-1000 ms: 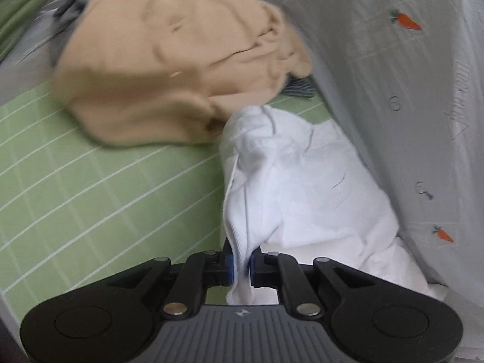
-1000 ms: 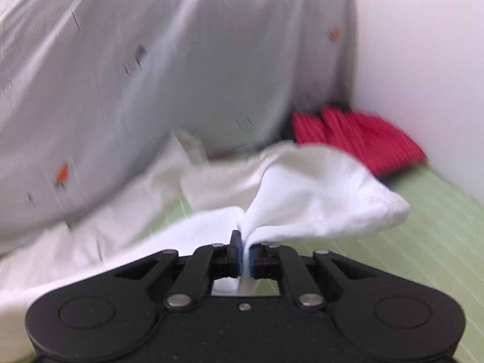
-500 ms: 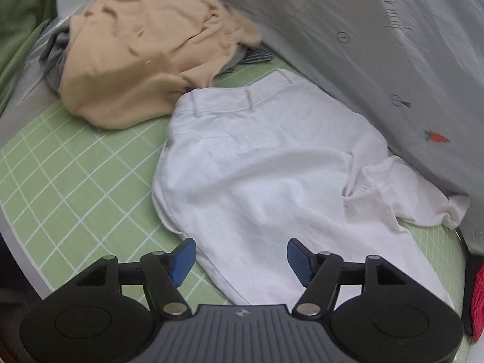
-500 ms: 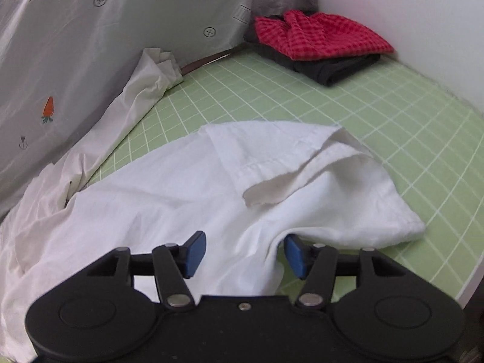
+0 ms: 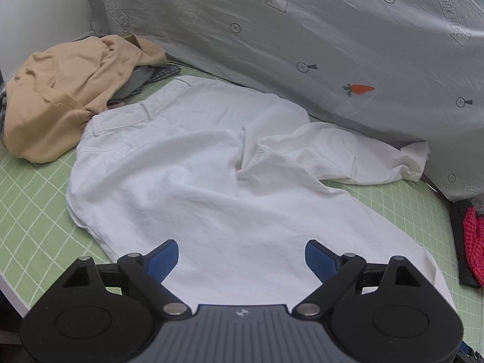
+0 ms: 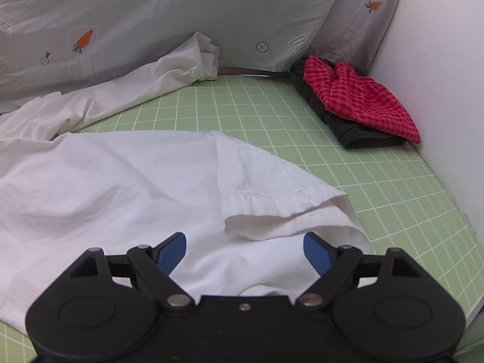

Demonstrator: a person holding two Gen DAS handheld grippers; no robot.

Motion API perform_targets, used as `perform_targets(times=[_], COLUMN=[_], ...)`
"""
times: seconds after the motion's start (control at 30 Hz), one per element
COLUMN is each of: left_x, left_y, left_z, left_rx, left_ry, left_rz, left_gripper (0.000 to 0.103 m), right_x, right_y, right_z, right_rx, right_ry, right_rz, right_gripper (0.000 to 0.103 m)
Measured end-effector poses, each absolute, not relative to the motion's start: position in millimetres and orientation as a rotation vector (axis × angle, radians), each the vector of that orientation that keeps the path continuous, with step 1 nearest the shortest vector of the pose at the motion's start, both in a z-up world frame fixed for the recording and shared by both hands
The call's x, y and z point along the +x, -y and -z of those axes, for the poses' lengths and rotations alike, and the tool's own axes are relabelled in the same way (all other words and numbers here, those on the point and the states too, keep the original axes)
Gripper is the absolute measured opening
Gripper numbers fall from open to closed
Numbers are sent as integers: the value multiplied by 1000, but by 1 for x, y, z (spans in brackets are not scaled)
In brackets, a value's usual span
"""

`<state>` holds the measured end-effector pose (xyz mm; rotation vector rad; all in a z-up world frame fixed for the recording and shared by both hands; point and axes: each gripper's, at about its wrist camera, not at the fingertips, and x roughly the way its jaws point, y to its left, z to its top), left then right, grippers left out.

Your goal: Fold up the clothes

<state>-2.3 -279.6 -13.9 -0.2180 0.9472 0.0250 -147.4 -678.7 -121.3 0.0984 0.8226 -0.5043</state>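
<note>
White trousers (image 5: 187, 175) lie spread on the green grid mat (image 5: 27, 211), waistband toward the far left, one leg crumpled against the grey sheet. In the right wrist view the near trouser leg (image 6: 115, 187) ends in a hem (image 6: 272, 202) folded back on itself. My left gripper (image 5: 241, 258) hovers open above the near leg, holding nothing. My right gripper (image 6: 244, 252) is open just short of the folded hem, also holding nothing.
A tan garment (image 5: 69, 96) is heaped over grey clothes at the far left. A red checked cloth (image 6: 360, 99) sits on a folded dark garment (image 6: 357, 133) by the white wall (image 6: 438, 90). A grey carrot-print sheet (image 5: 332, 45) hangs behind. The mat's near edge (image 5: 12, 287) is close.
Both grippers were shut on the white trousers a second ago; they have let go and opened wide. The trousers now lie flat on the mat, and both grippers have drawn back.
</note>
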Motion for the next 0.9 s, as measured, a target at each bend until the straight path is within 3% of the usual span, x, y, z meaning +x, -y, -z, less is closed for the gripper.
perform_targets(times=[0.23,0.3,0.4,0.63,0.67,0.7,0.73,0.9], left_x=[17,22,30,54,53,52,49,44], left_y=[328,342,363,400,404,408,411,415], left_z=[17,18,20,26,27,28,31,46], left_rx=[-183,-173,-157,-128,-123,-116,-106,-113], left_ry=[-979,-988,-1001,-1019,-1021,-1025,-1034,-1111], left_rz=[-22,-21,-19,10,21,33,44,60], left_gripper=[91,91,91,91,91,91,91,91], right_x=[-106,-95,-76,-72,-82,-94,-105,-136], right_y=[703,718,759,883,890,893,892,858], right_z=[146,146,131,109,107,107,110,137], right_rx=[-55,-91,-91,132,188,250,311,385], right_ry=[-905,-918,-881,-786,-772,-761,-757,-845], right_rz=[443,398,435,787,786,763,722,602], right_gripper=[84,67,56,60,68,78,81,82])
